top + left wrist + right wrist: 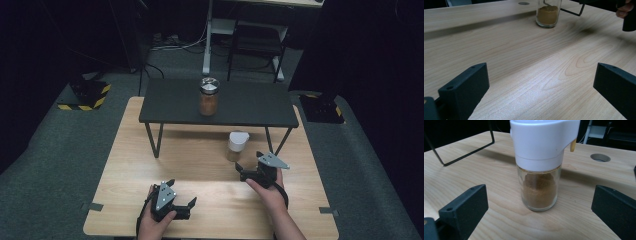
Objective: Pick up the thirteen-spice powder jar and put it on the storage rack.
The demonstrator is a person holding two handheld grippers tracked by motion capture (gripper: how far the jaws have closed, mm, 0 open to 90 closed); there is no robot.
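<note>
High view: right gripper point(247, 167) held in one hand near the right edge of the wooden table point(200, 165), jaws apart and pointing toward the white-capped jar point(237, 146), close to it but not touching. Jar standing upright on the wood just in front of the black shelf point(250, 107), near the shelf's right leg, toward the right half of the table. On top of the shelf, near its middle, a second jar with metal lid point(209, 96), also upright, with orange-brown content. Left gripper point(182, 202) lower, close to the near edge of the table, left of centre, jaws apart, nothing between them, well apart from both jars. Right gripper view: the white-capped jar point(539, 165) straight ahead between the two black jaws, which are wide open on both sides and not in contact with the glass; brown powder filling the lower glass part, white cap with a small yellow tab on its side; round hole point(600, 157) in the wood behind, at the right. Left gripper view: open jaws over bare wood, same jar point(548, 13) far ahead, with the other hand point(624, 10) at the upper right corner
</note>
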